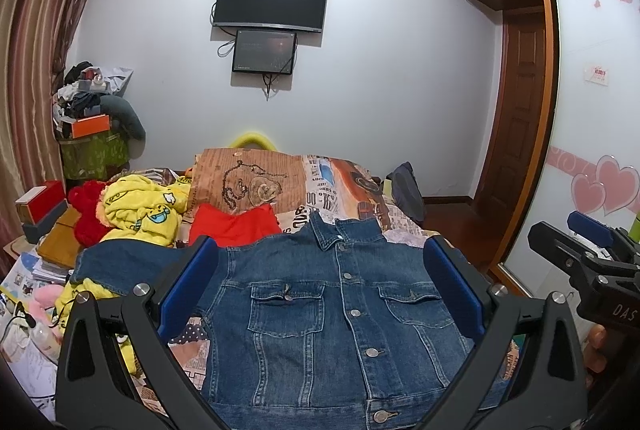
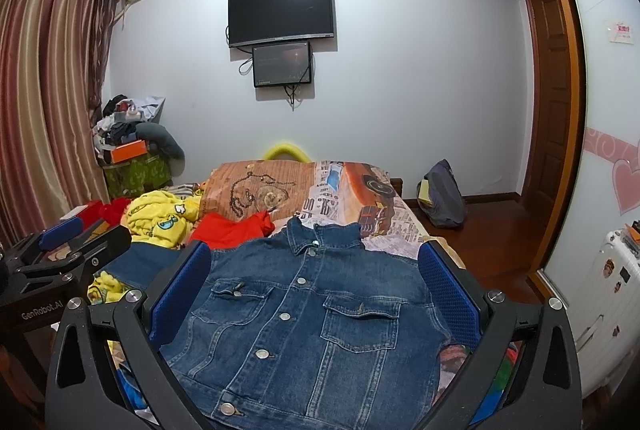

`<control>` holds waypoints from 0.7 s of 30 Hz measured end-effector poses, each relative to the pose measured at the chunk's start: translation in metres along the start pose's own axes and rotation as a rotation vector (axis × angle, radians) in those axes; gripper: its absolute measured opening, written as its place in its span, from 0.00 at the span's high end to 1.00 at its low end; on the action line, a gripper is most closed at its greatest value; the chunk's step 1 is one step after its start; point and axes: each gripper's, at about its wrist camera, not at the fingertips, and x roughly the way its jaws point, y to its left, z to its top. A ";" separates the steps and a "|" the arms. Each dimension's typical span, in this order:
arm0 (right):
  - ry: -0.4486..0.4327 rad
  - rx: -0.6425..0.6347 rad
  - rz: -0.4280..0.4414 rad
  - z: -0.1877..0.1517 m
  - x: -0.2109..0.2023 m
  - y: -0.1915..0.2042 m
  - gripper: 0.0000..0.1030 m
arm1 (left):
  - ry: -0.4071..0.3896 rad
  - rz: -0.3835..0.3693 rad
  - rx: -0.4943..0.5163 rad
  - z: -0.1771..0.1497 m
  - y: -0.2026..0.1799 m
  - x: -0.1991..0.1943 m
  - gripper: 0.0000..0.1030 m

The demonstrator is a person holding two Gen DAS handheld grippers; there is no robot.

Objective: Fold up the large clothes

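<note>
A blue denim jacket (image 1: 304, 342) (image 2: 352, 342) lies flat on the bed, front up and buttoned, collar toward the far wall. One sleeve (image 1: 120, 266) stretches out to the left; the other is not visible. My left gripper (image 1: 320, 250) hovers over the jacket, open, its blue pads wide apart with the chest between them. My right gripper (image 2: 314, 254) is held the same way, open and empty. Each gripper also shows in the other's view: the right gripper (image 1: 580, 242) at the right edge, the left gripper (image 2: 80, 234) at the left edge.
A yellow printed robe (image 1: 148, 205), a red garment (image 1: 236, 226) and a brown pillow (image 1: 248, 177) lie beyond the jacket on the patterned bed (image 1: 340, 185). Boxes and papers crowd the left side (image 1: 44, 230). A backpack (image 2: 442, 195) sits on the floor, a white suitcase (image 2: 608, 282) at right.
</note>
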 end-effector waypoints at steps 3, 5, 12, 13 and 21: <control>0.007 0.000 0.000 -0.002 0.003 0.000 0.00 | 0.006 0.000 -0.002 -0.001 0.001 0.003 0.00; 0.013 0.002 -0.001 -0.002 0.005 -0.001 0.00 | 0.008 0.001 -0.002 -0.001 0.002 0.005 0.00; 0.045 0.012 -0.005 -0.004 0.017 -0.002 0.00 | 0.021 0.010 0.005 -0.002 0.007 0.017 0.00; 0.051 0.013 -0.004 -0.004 0.020 -0.002 0.00 | 0.023 0.014 0.007 -0.002 0.008 0.020 0.00; 0.103 -0.006 0.004 0.001 0.056 0.001 0.00 | 0.027 0.084 0.018 -0.003 0.030 0.050 0.00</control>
